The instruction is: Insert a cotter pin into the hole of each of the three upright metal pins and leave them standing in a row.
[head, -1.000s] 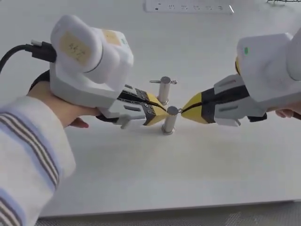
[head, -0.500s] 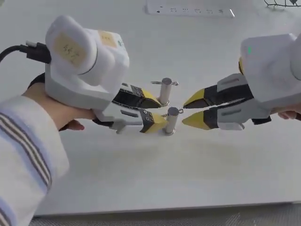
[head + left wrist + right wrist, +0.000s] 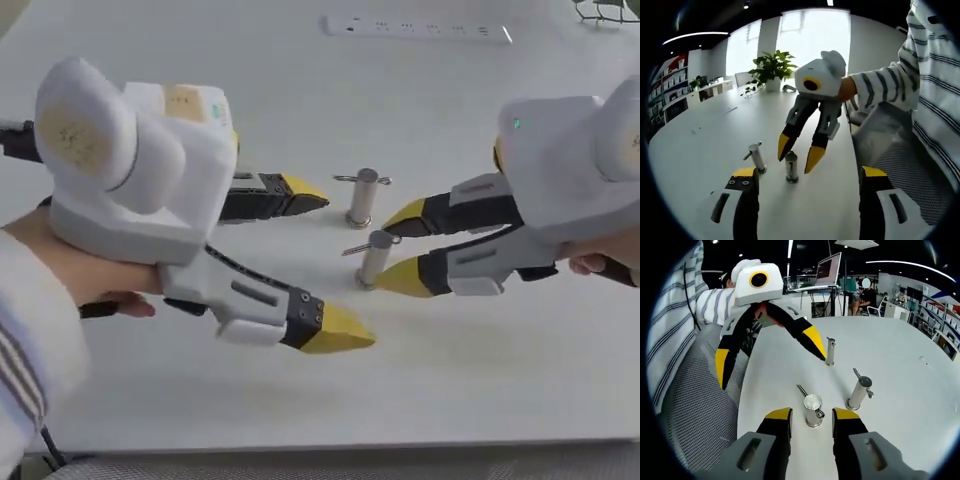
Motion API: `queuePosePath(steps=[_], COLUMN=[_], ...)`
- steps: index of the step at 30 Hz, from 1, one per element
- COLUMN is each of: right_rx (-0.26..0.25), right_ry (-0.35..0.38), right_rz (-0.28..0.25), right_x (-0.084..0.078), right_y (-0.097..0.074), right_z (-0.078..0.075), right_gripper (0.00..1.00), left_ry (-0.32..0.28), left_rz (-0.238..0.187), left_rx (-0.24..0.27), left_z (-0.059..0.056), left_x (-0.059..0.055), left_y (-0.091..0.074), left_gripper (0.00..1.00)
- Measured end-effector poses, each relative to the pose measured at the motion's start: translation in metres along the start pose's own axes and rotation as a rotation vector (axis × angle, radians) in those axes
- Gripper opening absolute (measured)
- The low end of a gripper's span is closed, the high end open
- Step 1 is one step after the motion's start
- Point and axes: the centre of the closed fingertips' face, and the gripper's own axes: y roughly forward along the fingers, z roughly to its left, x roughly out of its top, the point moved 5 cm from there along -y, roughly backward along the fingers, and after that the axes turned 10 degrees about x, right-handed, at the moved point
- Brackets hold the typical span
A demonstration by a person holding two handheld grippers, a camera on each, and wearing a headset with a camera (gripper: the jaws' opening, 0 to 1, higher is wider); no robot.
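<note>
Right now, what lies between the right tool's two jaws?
An upright metal pin, a cotter pin through its hole, stands between the open jaws of the right tool with a gap each side; the right gripper view shows it.

A white table (image 3: 300, 400) has a white power strip (image 3: 415, 27) lying along its far edge and a bit of dark wire mesh (image 3: 605, 8) at the far right corner. In the left gripper view a potted plant (image 3: 771, 67) stands on the table's far end before a bright window (image 3: 812, 30). The right gripper view shows a monitor (image 3: 828, 269) on a far desk, with a seated person (image 3: 869, 299) just beside it.
</note>
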Motion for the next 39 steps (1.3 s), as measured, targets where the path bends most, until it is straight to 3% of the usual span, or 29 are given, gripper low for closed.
queuePosePath(steps=[6,17,24,28,39], right_rx=[0.002,-0.021,-0.041,-0.04,-0.105], right_ry=[0.041,0.083,0.103,0.092,0.081], right_rz=[-0.038,-0.063,-0.087,-0.076,-0.068], right_x=[-0.004,-0.009,-0.01,-0.01,-0.012], right_y=[0.008,0.02,0.022,0.022,0.015], right_z=[0.002,0.002,0.0,0.002,-0.004], right_gripper=[0.27,0.26,0.14,0.1,0.09], left_ry=[-0.062,-0.093,-0.122,-0.133,-0.144], left_rz=[-0.031,-0.005,0.003,0.001,0.01], left_rx=[-0.001,0.017,0.054,0.058,0.084], left_z=[-0.003,-0.008,-0.008,-0.01,-0.009], left_x=[-0.006,-0.015,-0.02,-0.021,-0.025], left_y=[-0.004,-0.005,-0.007,-0.008,-0.01], left_gripper=[0.99,0.99,0.99,0.99,0.99])
